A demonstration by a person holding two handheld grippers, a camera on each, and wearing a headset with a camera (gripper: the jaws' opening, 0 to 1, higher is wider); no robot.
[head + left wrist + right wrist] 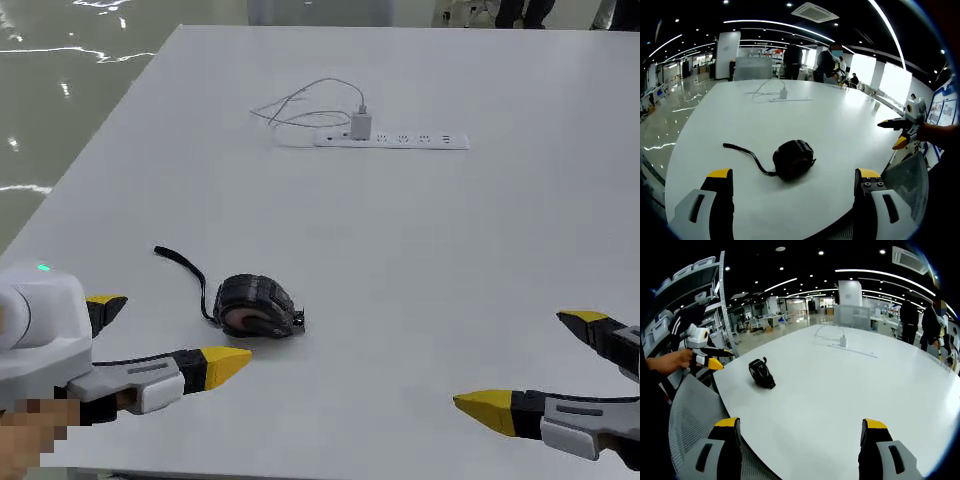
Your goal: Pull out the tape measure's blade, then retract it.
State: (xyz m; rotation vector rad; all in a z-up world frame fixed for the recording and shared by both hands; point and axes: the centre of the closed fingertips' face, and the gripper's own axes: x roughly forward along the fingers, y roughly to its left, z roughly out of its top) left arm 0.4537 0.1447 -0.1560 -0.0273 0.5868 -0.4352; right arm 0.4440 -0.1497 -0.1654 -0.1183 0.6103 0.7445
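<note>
I see the tape measure (255,306) lying on the white table (420,260), its strap (185,265) trailing off to the left. My left gripper (178,330) hovers just beside it, jaws spread wide and holding nothing. My right gripper (517,360) is well apart from it, jaws likewise spread and empty.
</note>
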